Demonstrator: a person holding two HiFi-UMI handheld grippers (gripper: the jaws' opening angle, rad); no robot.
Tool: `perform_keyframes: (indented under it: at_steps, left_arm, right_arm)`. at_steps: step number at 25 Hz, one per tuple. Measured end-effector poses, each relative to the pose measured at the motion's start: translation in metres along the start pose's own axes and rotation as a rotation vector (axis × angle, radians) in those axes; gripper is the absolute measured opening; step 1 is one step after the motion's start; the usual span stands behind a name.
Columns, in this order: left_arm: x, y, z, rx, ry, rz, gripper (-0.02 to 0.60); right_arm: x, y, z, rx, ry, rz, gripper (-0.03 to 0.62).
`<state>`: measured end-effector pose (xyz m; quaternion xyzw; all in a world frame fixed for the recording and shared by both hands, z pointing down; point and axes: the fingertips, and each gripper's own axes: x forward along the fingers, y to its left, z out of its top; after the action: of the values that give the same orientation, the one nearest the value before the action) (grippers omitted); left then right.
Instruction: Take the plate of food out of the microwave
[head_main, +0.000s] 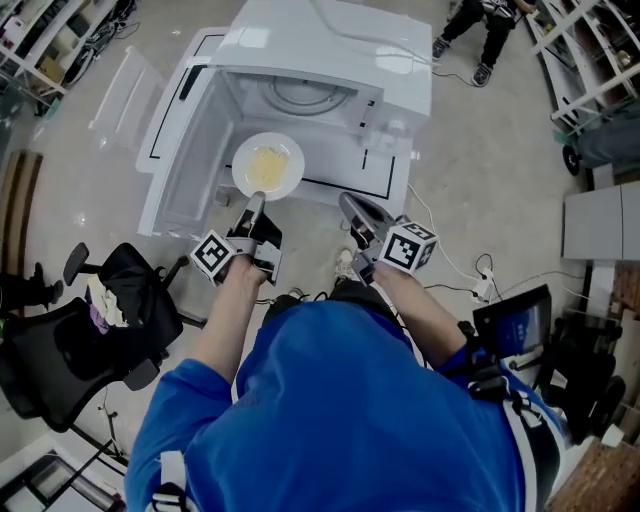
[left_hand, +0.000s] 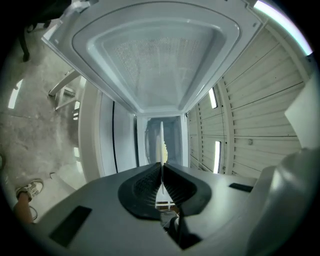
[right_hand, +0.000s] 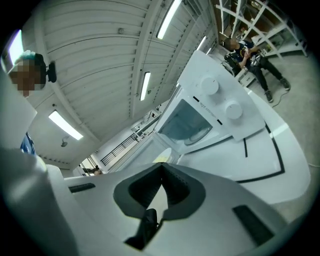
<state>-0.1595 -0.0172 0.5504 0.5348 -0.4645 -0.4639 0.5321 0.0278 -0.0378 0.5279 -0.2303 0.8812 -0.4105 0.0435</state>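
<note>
A white plate (head_main: 268, 166) with yellow food hangs level just in front of the open microwave (head_main: 330, 60), near its cavity (head_main: 300, 95). My left gripper (head_main: 257, 199) is shut on the plate's near rim. In the left gripper view the plate (left_hand: 161, 142) shows edge-on, pinched between the dark pads, with the cavity (left_hand: 172, 135) straight ahead. The microwave door (head_main: 190, 150) stands swung out to the left. To the right of the plate, my right gripper (head_main: 352, 207) is shut and holds nothing; its own view shows the tips (right_hand: 162, 168) closed together, aimed at the microwave (right_hand: 200, 120).
The microwave stands on a white surface with black lines (head_main: 385, 175). A black office chair (head_main: 100, 320) sits at the lower left. A person (head_main: 490, 30) stands beyond the microwave. Cables and a power strip (head_main: 485, 285) lie on the floor at right, beside a dark screen (head_main: 515, 320).
</note>
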Motion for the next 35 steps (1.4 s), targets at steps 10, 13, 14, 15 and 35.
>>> perform_keyframes:
  at_steps: [10,13,14,15,35]
  left_arm:
    - [-0.059,-0.003,0.002,-0.017,0.096,-0.001,0.021]
    - [-0.069,-0.003,-0.002,-0.021,0.116,-0.003,0.021]
    - [-0.072,-0.002,-0.003,-0.021,0.120,-0.001,0.021]
    - [-0.075,-0.001,-0.004,-0.021,0.122,0.002,0.021]
    - [-0.086,-0.013,-0.032,0.011,0.084,-0.015,0.021]
  right_arm:
    - [-0.013,0.045,-0.059,0.010,-0.053,-0.053,-0.008]
    - [-0.019,0.051,-0.066,0.014,-0.064,-0.063,-0.008]
    - [-0.021,0.052,-0.068,0.015,-0.067,-0.064,-0.008]
    - [-0.023,0.054,-0.069,0.014,-0.067,-0.064,-0.008]
    - [-0.085,0.025,-0.029,0.054,-0.144,-0.052,-0.008]
